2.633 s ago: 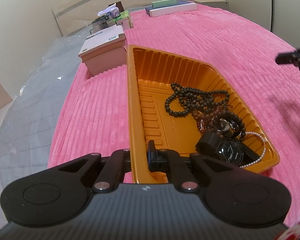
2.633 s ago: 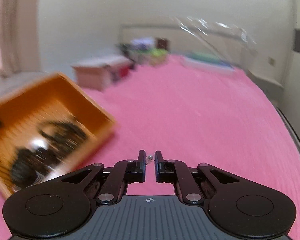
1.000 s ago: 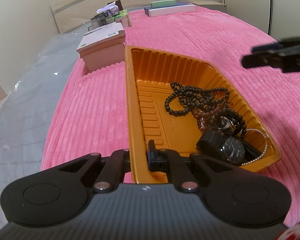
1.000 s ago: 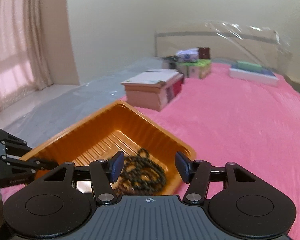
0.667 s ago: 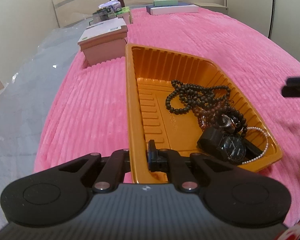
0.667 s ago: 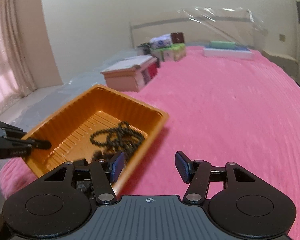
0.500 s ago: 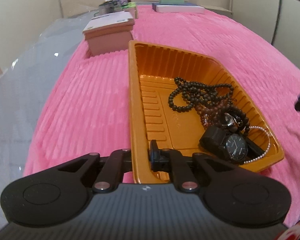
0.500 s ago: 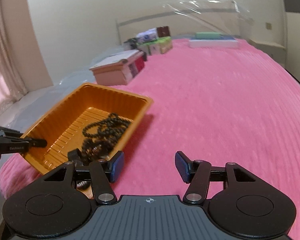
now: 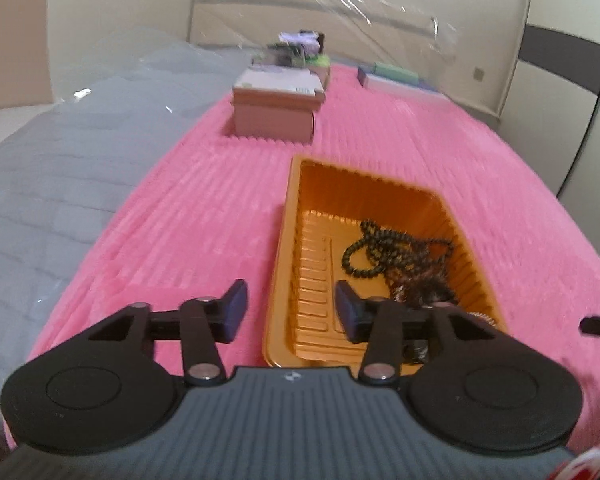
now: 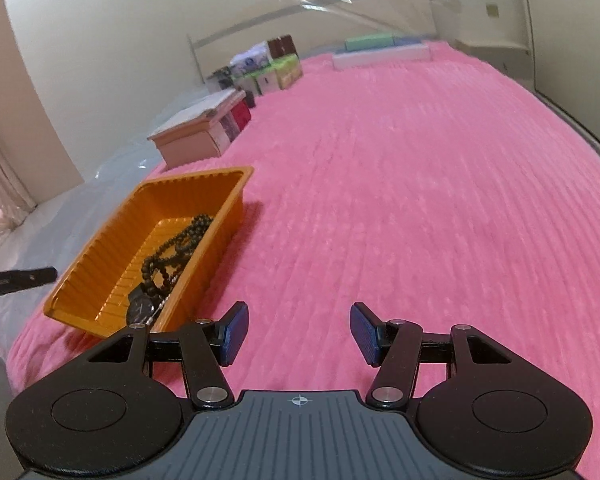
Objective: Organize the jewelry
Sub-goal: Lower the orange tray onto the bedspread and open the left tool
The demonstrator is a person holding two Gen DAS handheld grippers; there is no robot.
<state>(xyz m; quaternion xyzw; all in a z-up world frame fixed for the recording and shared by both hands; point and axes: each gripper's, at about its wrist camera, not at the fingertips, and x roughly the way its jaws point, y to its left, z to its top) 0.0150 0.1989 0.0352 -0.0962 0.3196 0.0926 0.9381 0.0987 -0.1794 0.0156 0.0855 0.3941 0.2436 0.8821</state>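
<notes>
An orange plastic tray (image 9: 284, 240) with ribbed walls and a ridged floor sits on the pink ribbed bedspread (image 9: 204, 216), just ahead of the left tool (image 9: 290, 308) and off to the left of the right tool (image 10: 298, 334). The jewelry lies heaped toward one end of it: a long strand of dark round beads (image 9: 380, 248) looped loosely over itself, a tangle of reddish-brown beads (image 9: 418, 280) beneath it, and, seen from the right wrist view, a black wristwatch (image 10: 140, 307) at the near corner with a thin pale bead strand (image 10: 168, 295) running beside it. The rest of the tray floor is bare. The left tool has just been opening and now stands released, its two blue-padded fingers (image 9: 234, 310) straddling the tray's near long rim, one outside over the bedspread and one over the tray's inside, neither pressing on the wall. The right tool is also released with nothing between its fingers, only bedspread beyond them. Farther along the bed, past the tray, stands a pink lidded box (image 9: 276, 114), then a cluster of small cartons (image 10: 272, 66) and a flat stack of books (image 10: 384, 50) near the plastic-wrapped headboard (image 9: 340, 12). A grey plastic-covered mattress strip (image 9: 48, 184) runs left of the left tool.
</notes>
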